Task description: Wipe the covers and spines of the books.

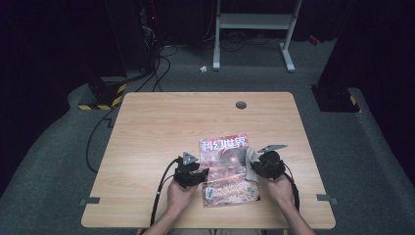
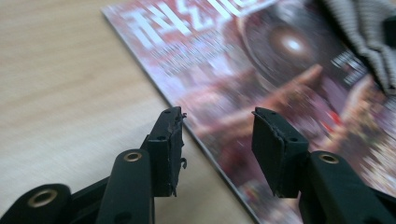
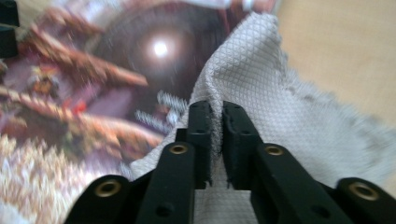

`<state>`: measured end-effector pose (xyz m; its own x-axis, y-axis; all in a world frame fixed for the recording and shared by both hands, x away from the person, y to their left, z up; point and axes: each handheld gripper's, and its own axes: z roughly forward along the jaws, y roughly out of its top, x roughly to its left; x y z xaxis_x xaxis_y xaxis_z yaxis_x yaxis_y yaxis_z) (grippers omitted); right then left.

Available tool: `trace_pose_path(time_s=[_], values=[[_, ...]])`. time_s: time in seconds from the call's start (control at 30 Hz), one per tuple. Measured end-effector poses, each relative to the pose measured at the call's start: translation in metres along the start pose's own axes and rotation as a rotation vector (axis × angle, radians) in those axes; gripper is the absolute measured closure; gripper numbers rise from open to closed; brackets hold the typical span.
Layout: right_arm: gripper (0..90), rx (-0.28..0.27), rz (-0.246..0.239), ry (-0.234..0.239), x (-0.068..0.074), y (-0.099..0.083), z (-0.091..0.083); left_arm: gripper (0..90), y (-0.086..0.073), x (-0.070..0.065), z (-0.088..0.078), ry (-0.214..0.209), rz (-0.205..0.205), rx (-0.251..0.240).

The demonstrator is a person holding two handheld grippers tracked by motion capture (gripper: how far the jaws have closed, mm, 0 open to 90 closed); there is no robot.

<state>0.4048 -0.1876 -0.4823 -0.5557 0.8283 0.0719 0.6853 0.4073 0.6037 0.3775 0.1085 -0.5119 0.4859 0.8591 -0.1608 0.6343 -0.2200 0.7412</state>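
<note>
Lying near the front edge of the table [image 1: 147, 122], a little right of its middle, a magazine [image 1: 226, 169] rests flat with its title toward the far edge. Left of it the wood is bare; a small round grey cap [image 1: 241, 105] sits by the far edge. The left gripper [image 1: 193, 176] hovers low over the magazine's left edge, jaws parted with nothing between them, one jaw over wood and one over the cover. The right gripper [image 1: 258, 164], at the magazine's right edge, pinches a fold of grey cloth [image 3: 261, 84] draped on the cover. Both hands come in from the front edge, forearms angled inward.
</note>
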Motion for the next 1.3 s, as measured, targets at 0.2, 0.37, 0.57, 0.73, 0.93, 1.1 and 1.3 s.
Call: trace_pose_path(time_s=[0.2, 0.37, 0.57, 0.73, 0.93, 1.1, 1.3], values=[[83.9, 0.068, -0.065, -0.015, 0.016, 0.020, 0.024, 52.9, 0.008, 0.018, 0.011, 0.025, 0.000, 0.029], [84.2, 0.070, -0.086, 0.021, 0.035, 0.028, 0.039, 51.3, 0.004, 0.022, 0.013, -0.001, 0.012, 0.002], [84.2, 0.067, -0.164, 0.126, 0.082, 0.043, 0.057, 50.6, -0.001, 0.020, 0.015, 0.012, -0.010, -0.045], [84.2, 0.067, -0.249, 0.137, 0.117, 0.052, 0.067, 50.6, -0.001, 0.021, 0.015, 0.024, -0.021, -0.046], [84.6, 0.066, -0.256, 0.095, 0.093, 0.044, 0.058, 48.5, -0.002, 0.019, 0.014, 0.030, -0.012, -0.045], [84.8, 0.072, -0.100, 0.009, 0.032, 0.025, 0.036, 48.3, -0.002, 0.019, 0.014, 0.031, -0.010, -0.045], [84.7, 0.074, -0.045, -0.018, 0.017, 0.017, 0.027, 48.1, -0.002, 0.019, 0.015, 0.024, -0.017, -0.047]])
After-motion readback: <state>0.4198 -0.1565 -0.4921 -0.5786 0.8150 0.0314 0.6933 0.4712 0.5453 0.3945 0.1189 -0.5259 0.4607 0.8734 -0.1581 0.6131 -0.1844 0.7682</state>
